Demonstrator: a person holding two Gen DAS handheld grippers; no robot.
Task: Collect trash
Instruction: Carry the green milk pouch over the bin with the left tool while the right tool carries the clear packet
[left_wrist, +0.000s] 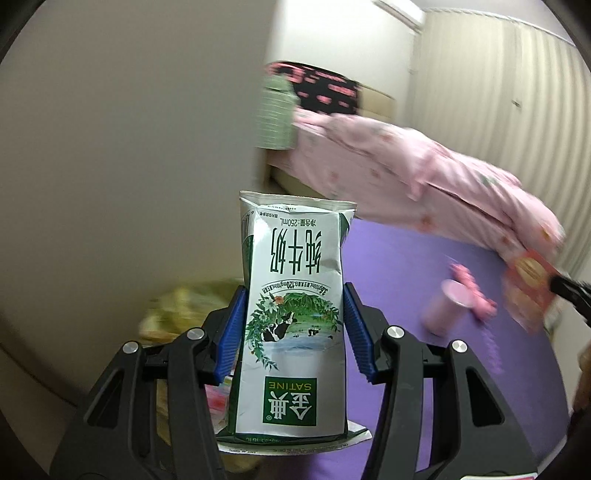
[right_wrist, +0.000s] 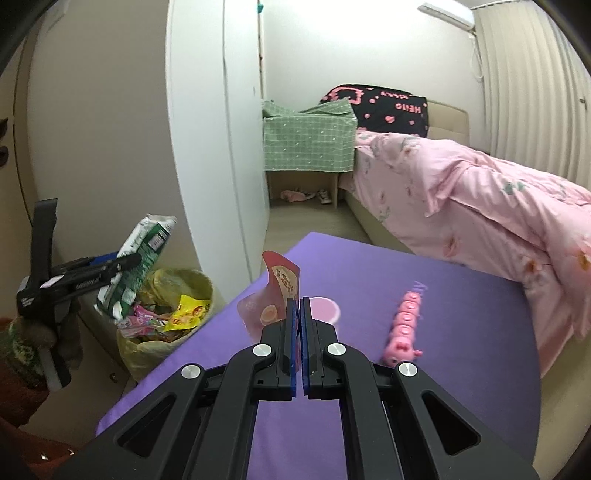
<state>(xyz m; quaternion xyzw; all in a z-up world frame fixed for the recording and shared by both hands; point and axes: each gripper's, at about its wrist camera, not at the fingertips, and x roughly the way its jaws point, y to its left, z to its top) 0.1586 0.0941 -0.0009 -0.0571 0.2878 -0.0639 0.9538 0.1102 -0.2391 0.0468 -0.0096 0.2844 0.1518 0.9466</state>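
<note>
**Carton over the bin, pouch next in line**

While the pink-quilted bed (right_wrist: 480, 192) fills the far side of the room, the work goes on at the purple counter (right_wrist: 424, 387) in front of it and at the trash bin (right_wrist: 155, 347) standing on the floor just off the counter's left edge. The bin is lined with a yellowish bag and already holds a heap of bright wrappers.

Two pieces of trash are in hand at this point in the collecting. The left hand-held gripper (left_wrist: 295, 325) has its blue pads pressed against both sides of a crumpled milk carton (left_wrist: 295, 306), jaws standing fairly wide to take its width; seen from the right wrist, the carton (right_wrist: 136, 266) hangs tilted, above and a little to the left of the bin's mouth. The right hand-held gripper (right_wrist: 299, 306) is pinched nearly flat on the edge of a red snack pouch (right_wrist: 282, 284), which stands up above the counter.

My judgement is that the drop-off step is under way. The next move calls for bringing the carton squarely over the bin's opening and spreading the left jaws so it falls inside rather than catching the rim; the pouch would have to travel the same way across the counter's edge.

A pink cup (right_wrist: 325, 310) and a pink caterpillar toy (right_wrist: 402, 328) lie on the counter beyond the right jaws; whether the cup counts as trash I cannot tell.
</note>
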